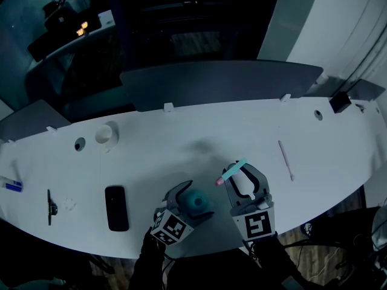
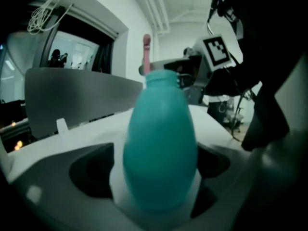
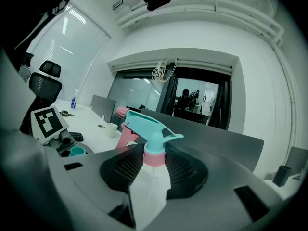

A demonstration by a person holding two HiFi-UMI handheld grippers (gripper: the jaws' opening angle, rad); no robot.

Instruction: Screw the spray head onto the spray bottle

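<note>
- Spray bottle point(image 1: 195, 202) stands upright near the front edge of the tabletop point(image 1: 181, 132), about midway along it. Its neck point(image 2: 161, 78) is bare, with no cap on it.
- My left gripper point(image 2: 156, 174) has its jaws spread as wide as they go. The bottle stands between them, and as far as I can judge the pads aren't pressing on it.
- My right gripper point(image 3: 154, 172) is clamped on the spray head point(image 3: 147, 129), gripping just below its pink collar point(image 3: 154, 158). It carries the head off the tabletop, just right of the bottle.
- I judge the step in hand to be lining up: the head isn't on the neck yet.
- Next I'd close the left jaws on the bottle to steady it. Then I'd bring the collar squarely over the neck and lower it before twisting.
</note>
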